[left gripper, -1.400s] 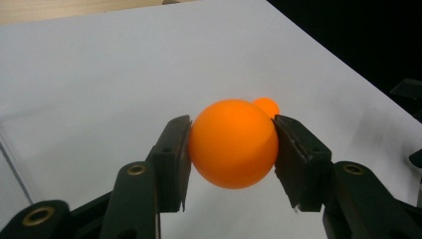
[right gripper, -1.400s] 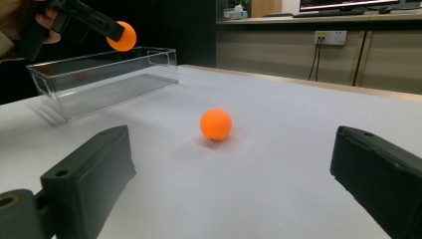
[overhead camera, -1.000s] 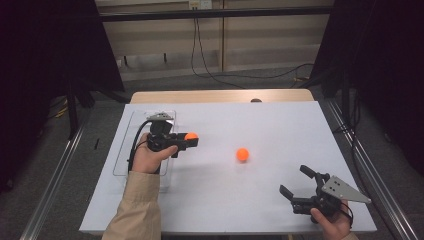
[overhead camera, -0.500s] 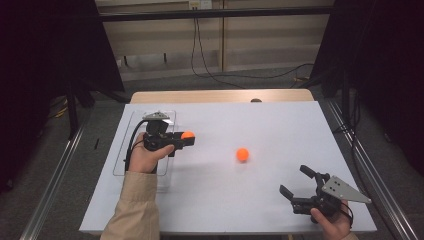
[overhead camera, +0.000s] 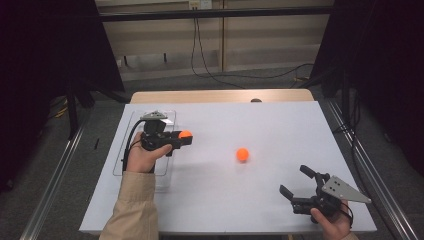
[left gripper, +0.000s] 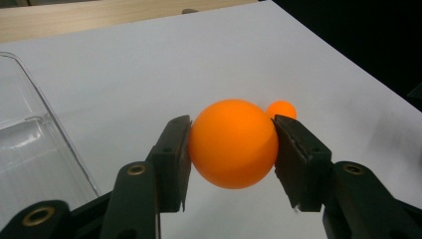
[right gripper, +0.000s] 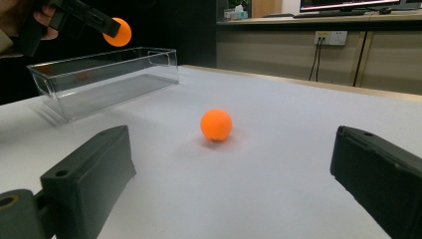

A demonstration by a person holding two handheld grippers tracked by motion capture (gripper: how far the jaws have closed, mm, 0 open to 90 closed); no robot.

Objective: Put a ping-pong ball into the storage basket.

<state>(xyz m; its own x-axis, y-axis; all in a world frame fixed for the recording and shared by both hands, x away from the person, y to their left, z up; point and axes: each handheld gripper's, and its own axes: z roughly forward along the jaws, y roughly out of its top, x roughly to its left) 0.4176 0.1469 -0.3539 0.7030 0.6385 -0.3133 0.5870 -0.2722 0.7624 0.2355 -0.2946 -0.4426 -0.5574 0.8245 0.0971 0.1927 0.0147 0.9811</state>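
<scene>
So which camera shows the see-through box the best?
The right gripper view shows the clear box best: its whole length, walls and rim show from the side, with nothing inside. In the high view the box is partly covered by the left gripper and hand. The left gripper view catches one corner.

Held ball [left gripper: 233, 143]: orange, smooth, round; clamped between the left gripper's [left gripper: 231, 149] two black jaws, one pad on each side, lifted off the table.
Held ball, place: at the jaw tips, just beside the long wall of the clear bin [overhead camera: 131, 131], above it in the right gripper view [right gripper: 118, 32].
Loose ball [overhead camera: 242, 154]: orange, same look, resting alone on the white table.
Loose ball, place: well ahead of the left gripper's tips, and ahead of the right gripper [overhead camera: 295, 186], between its spread jaws in that gripper's view [right gripper: 216, 124].
</scene>
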